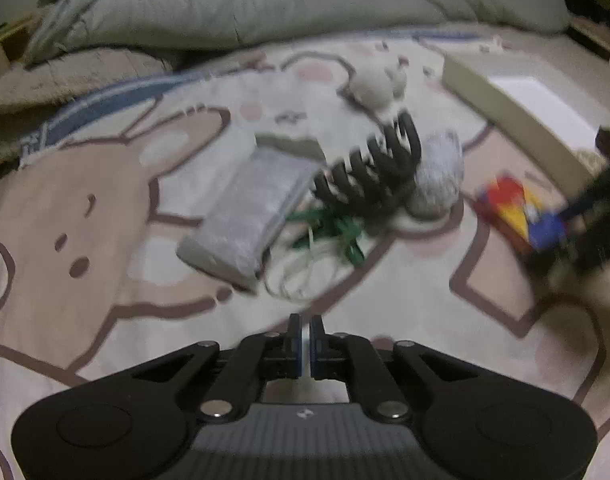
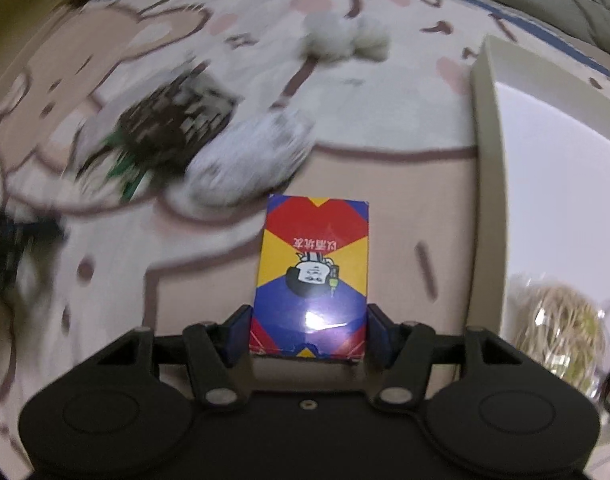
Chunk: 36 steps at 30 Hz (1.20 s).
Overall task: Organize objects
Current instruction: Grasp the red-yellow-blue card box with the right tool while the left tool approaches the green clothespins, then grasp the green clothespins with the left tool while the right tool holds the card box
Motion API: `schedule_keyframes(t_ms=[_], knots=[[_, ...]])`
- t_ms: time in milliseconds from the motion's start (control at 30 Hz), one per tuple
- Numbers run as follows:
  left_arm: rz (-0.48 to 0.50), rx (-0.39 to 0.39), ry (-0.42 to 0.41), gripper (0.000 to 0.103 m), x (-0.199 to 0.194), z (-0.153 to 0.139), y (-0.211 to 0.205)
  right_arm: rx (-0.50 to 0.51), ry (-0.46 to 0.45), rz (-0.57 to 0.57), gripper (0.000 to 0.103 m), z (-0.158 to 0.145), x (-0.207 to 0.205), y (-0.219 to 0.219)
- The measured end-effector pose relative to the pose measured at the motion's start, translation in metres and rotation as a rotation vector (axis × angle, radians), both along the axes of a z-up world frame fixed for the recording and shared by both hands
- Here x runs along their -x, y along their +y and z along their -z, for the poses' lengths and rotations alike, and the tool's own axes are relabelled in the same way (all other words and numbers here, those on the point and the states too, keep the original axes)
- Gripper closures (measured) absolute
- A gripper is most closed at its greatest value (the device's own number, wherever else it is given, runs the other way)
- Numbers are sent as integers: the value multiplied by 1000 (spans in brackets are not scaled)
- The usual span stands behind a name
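Observation:
My right gripper (image 2: pixel 309 330) is shut on a red, yellow and blue card box (image 2: pixel 312 264) and holds it above the bed sheet, left of the white storage box (image 2: pixel 489 168). In the left wrist view the card box (image 1: pixel 519 210) and right gripper (image 1: pixel 585 224) show at the right, blurred. My left gripper (image 1: pixel 306 330) is shut and empty, low over the sheet. Ahead of it lie a black hair claw (image 1: pixel 369 168), a grey pouch (image 1: pixel 253 210), a grey-white bundle (image 1: pixel 437 176), green and white ties (image 1: pixel 329 236) and a fluffy white toy (image 1: pixel 375 86).
A grey duvet (image 1: pixel 265 4) is heaped along the far side of the bed. The white storage box (image 1: pixel 517 100) lies at the right; a clear bag of pale strands (image 2: pixel 557 332) lies inside it. The cartoon-print sheet (image 1: pixel 85 200) covers the bed.

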<state>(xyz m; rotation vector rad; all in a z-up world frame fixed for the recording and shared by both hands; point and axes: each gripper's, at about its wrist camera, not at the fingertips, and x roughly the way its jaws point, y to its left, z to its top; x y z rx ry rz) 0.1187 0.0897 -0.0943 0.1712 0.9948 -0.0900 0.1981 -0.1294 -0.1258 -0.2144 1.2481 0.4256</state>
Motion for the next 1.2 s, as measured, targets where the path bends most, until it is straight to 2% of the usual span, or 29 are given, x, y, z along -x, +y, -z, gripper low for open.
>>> schedule_keyframes(t_ms=[100,200,333,467,600,667,700,733,767,967,1200], knots=[[-21,23,-45,86,-6,-6,2,1,7,-43,42,0,18,0],[-15,25,-61,81,-15,-6,-2,-7,18,-65,42,-1,31,-1],[6,1,-45,75,-30,4,-10,-24,33,-93,42,-3,40,-4],[32,-23,-13,74,-41,18,-15,-48,51,-101,42,-4,40,-9],[21,-39,1,65,-48,26,-15,-52,62,-115,41,-3,37,-9],[3,-12,38,69,-53,28,-13,-45,64,-124,41,-2,37,-7],[-14,-5,56,77,-55,28,-12,-42,64,-128,40,-1,36,-5],[-35,-12,72,97,-57,29,-12,-40,65,-130,40,-1,35,-5],[-48,8,98,99,-58,31,-10,-42,68,-130,40,0,34,-5],[-36,90,129,100,-42,26,-11,-48,75,-133,40,-1,31,-5],[5,124,162,100,-10,21,-20,-53,56,-126,41,-1,36,-8]])
